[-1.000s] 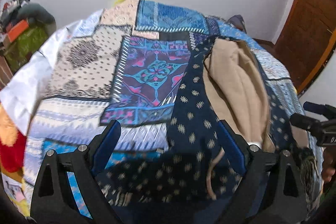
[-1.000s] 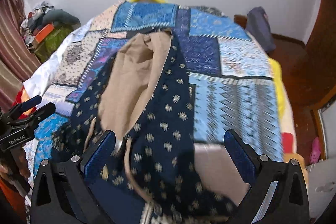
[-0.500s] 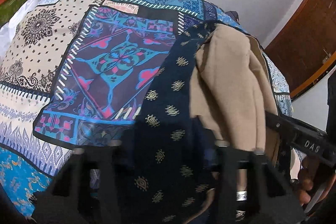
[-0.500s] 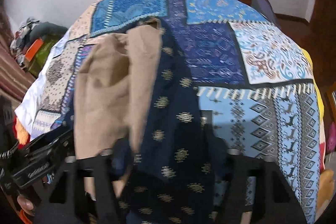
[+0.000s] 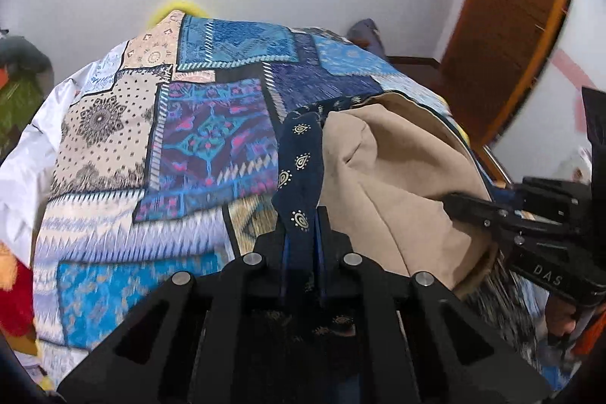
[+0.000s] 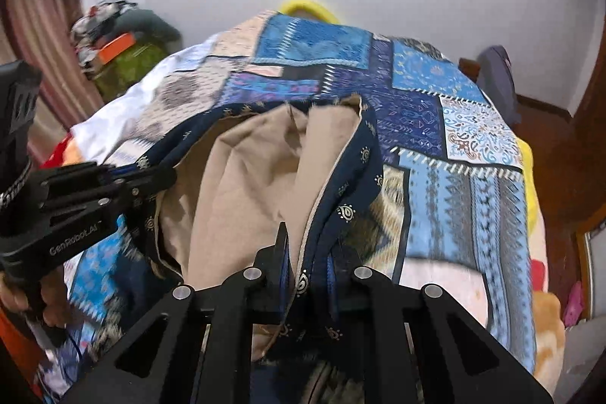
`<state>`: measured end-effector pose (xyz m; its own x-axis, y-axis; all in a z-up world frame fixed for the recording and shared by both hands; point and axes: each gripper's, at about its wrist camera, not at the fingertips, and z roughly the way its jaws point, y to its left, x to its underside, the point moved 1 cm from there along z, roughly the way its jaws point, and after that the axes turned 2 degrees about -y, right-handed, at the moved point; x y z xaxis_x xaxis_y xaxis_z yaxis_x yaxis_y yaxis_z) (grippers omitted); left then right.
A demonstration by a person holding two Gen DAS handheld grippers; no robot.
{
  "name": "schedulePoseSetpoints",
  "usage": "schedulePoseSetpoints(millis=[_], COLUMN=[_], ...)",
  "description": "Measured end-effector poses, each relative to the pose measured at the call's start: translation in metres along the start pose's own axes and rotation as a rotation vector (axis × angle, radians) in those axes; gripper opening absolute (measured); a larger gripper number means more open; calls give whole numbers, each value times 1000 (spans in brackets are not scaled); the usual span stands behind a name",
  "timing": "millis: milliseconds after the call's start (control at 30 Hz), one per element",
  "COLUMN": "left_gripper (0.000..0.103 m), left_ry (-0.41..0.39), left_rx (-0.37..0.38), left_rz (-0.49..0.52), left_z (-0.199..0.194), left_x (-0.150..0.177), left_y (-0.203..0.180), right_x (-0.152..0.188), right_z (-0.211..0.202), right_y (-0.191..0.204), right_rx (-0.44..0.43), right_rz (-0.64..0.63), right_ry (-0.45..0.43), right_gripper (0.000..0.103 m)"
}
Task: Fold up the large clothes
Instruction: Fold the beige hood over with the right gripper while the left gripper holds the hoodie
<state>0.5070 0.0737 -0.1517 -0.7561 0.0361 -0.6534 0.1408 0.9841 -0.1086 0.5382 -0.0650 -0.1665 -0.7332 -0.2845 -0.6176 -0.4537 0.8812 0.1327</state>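
Observation:
A navy garment (image 5: 299, 158) with gold paisley print and a beige lining (image 5: 397, 177) lies bunched on the patchwork bedspread (image 5: 212, 139). My left gripper (image 5: 303, 226) is closing tight on a navy edge of it, and the pads press on the cloth. The right gripper (image 5: 466, 207) shows at the right of this view, gripping the other side. In the right wrist view my right gripper (image 6: 308, 252) is closing on the navy hem of the garment (image 6: 265, 177), with cloth pinched between its fingers. The left gripper (image 6: 159, 177) bites the garment's left edge. The gripped edges hang lifted off the bedspread (image 6: 473, 195).
A wooden door (image 5: 511, 25) stands at the right. A pile of clothes (image 6: 121, 52) sits left of the bed, and a dark bag (image 6: 496, 70) at the far right corner. A yellow pillow (image 6: 306, 6) lies at the head. A hand (image 6: 53, 305) holds the left gripper.
Both grippers went from wide open to shut on the garment's near edges. They then pulled back and up, lifting the edges and drawing the cloth toward the cameras.

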Motion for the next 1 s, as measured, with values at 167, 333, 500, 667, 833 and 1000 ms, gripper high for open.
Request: schedulePoseSetpoints(millis=[167, 333, 500, 667, 833, 1000], left_gripper=[11, 11, 11, 15, 19, 19], left_ry=[61, 159, 222, 232, 233, 231], left_rx=[16, 0, -47, -60, -76, -91], left_rz=[15, 10, -12, -44, -71, -49], left_z=[-27, -26, -14, -7, -3, -3], left_x=[56, 110, 151, 170, 175, 176], left_y=[-10, -15, -15, -10, -7, -11], right_x=[47, 105, 136, 152, 153, 155], right_z=[-40, -50, -45, -37, -38, -45], right_y=[29, 48, 47, 41, 43, 39], right_rx=[-29, 30, 103, 127, 172, 212], right_rz=[-49, -95, -101, -93, -100, -84], right_ry=[27, 101, 169, 228, 225, 209], right_gripper=[13, 13, 14, 15, 16, 37])
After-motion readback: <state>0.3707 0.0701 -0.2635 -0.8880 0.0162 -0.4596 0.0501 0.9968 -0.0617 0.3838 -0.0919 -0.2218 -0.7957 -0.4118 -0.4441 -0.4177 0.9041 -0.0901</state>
